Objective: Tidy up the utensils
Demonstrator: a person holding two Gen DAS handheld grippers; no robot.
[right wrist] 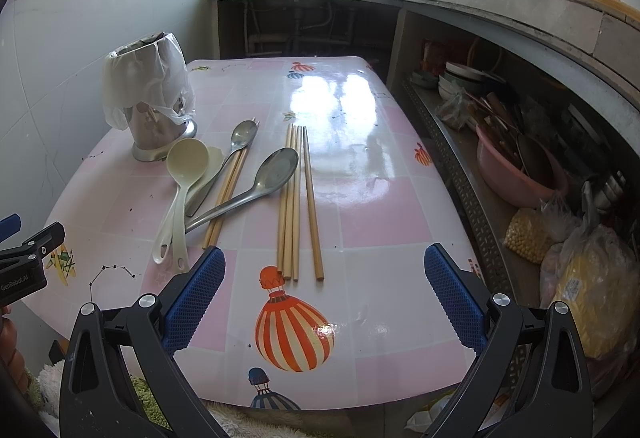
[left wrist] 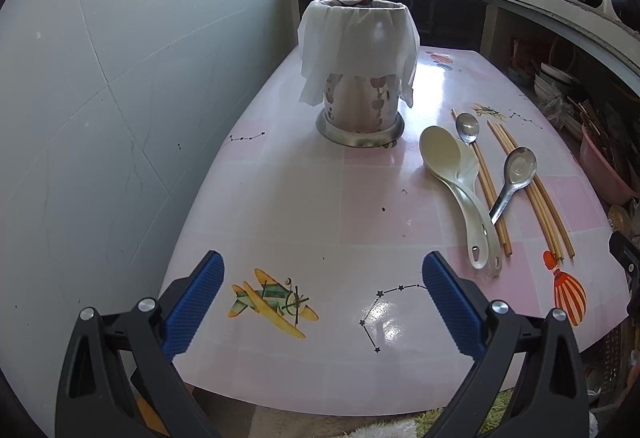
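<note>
Both of your tongs are spread wide and hold nothing: the left gripper (left wrist: 322,302) hangs over the near edge of the table (left wrist: 280,198) above the airplane print, and the right gripper (right wrist: 325,302) hangs over the balloon print, with the near ends of the four loose chopsticks (right wrist: 298,206) just ahead of it. The utensils all lie flat to the right of the steel utensil holder (right wrist: 160,118), which stands at the far left by the tiled wall with a thin plastic bag (right wrist: 144,78) draped over its rim. That bag is your first trouble: it looks loose, so a handle pushed in at an angle could snag the film or drag the holder over. The pile is the second. The large metal spoon (right wrist: 256,182) lies across the pair of chopsticks (right wrist: 228,194) beside it, the small metal spoon (right wrist: 240,142) rests along that same pair, and the two white ladles (right wrist: 180,190) are nested, so pulling one piece will likely shift its neighbours toward the table edge. Chopsticks lying flat on this glossy top may roll or skate away from closing pads; take them near the end, and mind the open shelf side on your right.
</note>
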